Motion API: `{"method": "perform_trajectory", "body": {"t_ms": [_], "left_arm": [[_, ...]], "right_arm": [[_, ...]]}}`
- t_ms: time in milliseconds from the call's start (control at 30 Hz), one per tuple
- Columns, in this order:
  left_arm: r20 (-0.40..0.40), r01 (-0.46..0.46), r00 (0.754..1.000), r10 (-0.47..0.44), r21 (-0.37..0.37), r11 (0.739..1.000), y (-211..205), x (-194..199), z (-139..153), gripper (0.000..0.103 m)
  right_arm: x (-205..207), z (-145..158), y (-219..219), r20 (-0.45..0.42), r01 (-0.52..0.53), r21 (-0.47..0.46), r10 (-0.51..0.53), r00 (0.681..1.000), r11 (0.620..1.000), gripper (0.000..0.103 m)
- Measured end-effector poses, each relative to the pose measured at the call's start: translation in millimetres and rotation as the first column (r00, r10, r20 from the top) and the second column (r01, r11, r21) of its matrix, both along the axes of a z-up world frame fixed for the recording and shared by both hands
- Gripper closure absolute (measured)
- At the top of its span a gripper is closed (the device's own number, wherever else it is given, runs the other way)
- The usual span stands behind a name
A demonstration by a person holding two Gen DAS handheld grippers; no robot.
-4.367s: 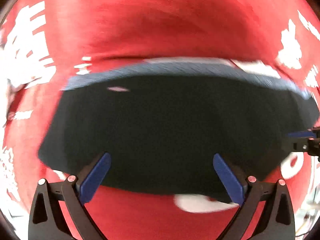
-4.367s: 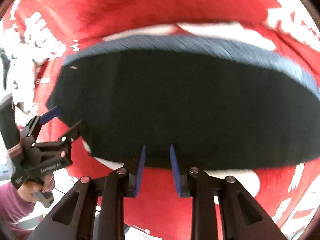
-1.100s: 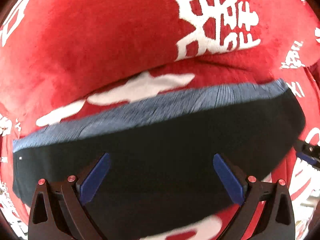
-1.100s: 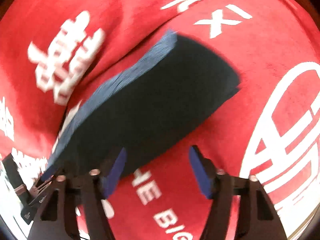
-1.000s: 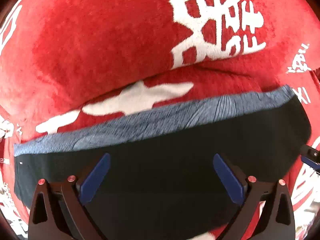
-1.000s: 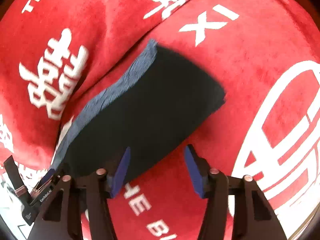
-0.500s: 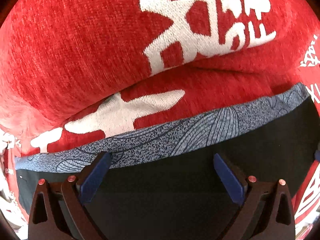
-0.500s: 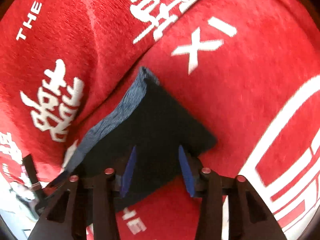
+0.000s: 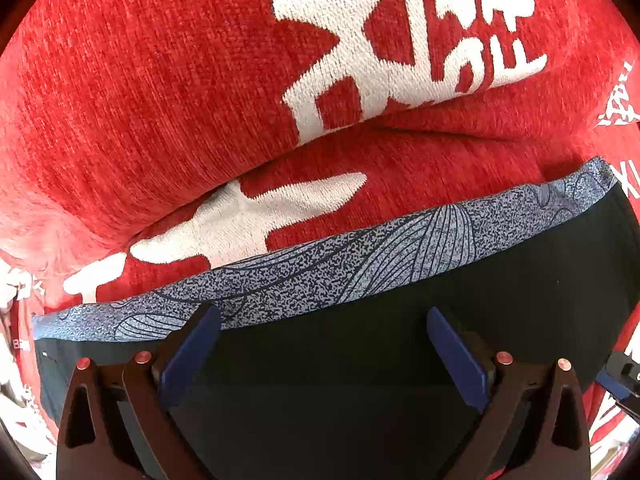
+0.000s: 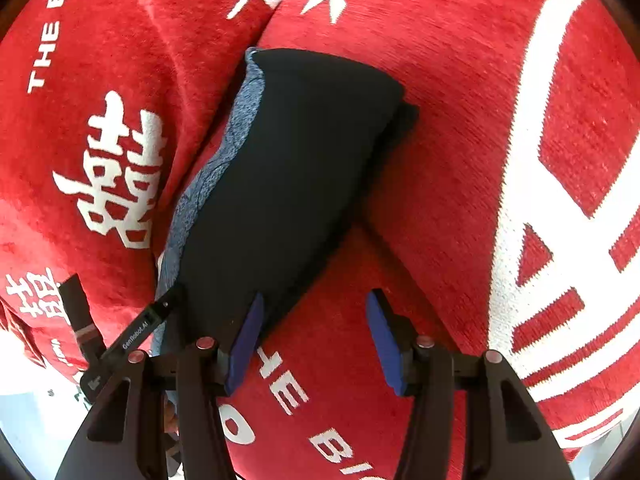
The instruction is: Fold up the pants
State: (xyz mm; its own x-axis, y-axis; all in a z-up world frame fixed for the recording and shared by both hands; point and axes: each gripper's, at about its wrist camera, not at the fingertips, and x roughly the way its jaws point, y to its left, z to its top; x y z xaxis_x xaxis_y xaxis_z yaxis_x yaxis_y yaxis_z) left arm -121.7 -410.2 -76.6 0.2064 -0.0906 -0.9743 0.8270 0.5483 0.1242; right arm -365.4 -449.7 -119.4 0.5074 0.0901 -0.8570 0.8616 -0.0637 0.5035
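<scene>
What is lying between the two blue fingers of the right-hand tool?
Only bare red blanket, seen in the right wrist view; the folded pants lie just beside the right gripper.

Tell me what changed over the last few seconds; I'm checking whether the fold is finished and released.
The right gripper swung from the long edge round to the short end of the folded pants; its jaws, nearly shut before, have just been opening and now stand apart beside the bundle's corner, gripping nothing. The left gripper came closer to the patterned waistband. Unchanged: left jaws wide open, pants folded on the red blanket.
</scene>
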Motion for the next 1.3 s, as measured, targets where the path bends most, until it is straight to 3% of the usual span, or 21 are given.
{"method": "perform_trajectory", "body": {"t_ms": [267, 467, 633, 833, 1000, 1033, 1100, 1133, 1167, 1300], "left_arm": [[0.002, -0.006, 1.0, 0.006, -0.006, 1.0, 5.9, -7.4, -1.6, 0.0], [-0.059, -0.02, 0.998, 0.016, -0.065, 0.998, 11.7, -22.8, 17.7, 0.0], [-0.076, 0.028, 0.997, -0.029, -0.006, 1.0, 7.0, -51.5, -1.9, 0.0], [-0.082, 0.015, 0.996, -0.018, -0.036, 0.999, 17.3, -55.6, -4.3, 0.0], [-0.069, 0.044, 0.997, -0.047, -0.034, 0.998, 22.2, -55.6, -3.7, 0.0], [-0.065, 0.047, 0.997, -0.049, -0.034, 0.998, 18.3, -52.7, -2.3, 0.001], [-0.033, 0.04, 0.999, -0.041, -0.046, 0.998, 17.1, -51.9, 4.8, 0.015], [0.0, 0.032, 0.999, -0.032, -0.058, 0.998, 15.6, -49.6, 10.6, 0.016], [0.017, 0.023, 1.0, -0.022, -0.065, 0.998, 14.3, -47.3, 13.3, 0.016], [0.053, -0.055, 0.997, 0.058, -0.062, 0.997, -2.2, -26.0, 9.3, 0.016]], "right_arm": [[-7.7, -9.0, -5.3, 0.034, 0.012, 0.008, -0.012, 0.999, 1.0, 0.043], [-20.2, -17.6, -8.1, 0.103, 0.088, 0.038, -0.092, 0.99, 0.995, 0.043], [-27.8, -18.9, -9.8, 0.153, 0.125, 0.047, -0.131, 0.98, 0.991, 0.043], [-21.5, -21.8, -27.6, 0.211, 0.141, 0.004, -0.138, 0.968, 0.99, 0.043], [-10.6, -38.6, -47.0, 0.269, 0.194, 0.033, -0.196, 0.943, 0.98, 0.043], [-7.6, -39.2, -49.8, 0.28, 0.202, 0.043, -0.206, 0.938, 0.978, 0.044], [-1.2, -35.1, -53.9, 0.272, 0.191, 0.037, -0.194, 0.942, 0.981, 0.064], [0.9, -31.5, -54.7, 0.277, 0.179, 0.027, -0.179, 0.944, 0.984, 0.08], [2.1, -25.8, -55.1, 0.284, 0.163, 0.009, -0.159, 0.946, 0.987, 0.086], [4.2, -0.6, -52.2, 0.331, 0.111, -0.057, -0.086, 0.94, 0.992, 0.087]]}}
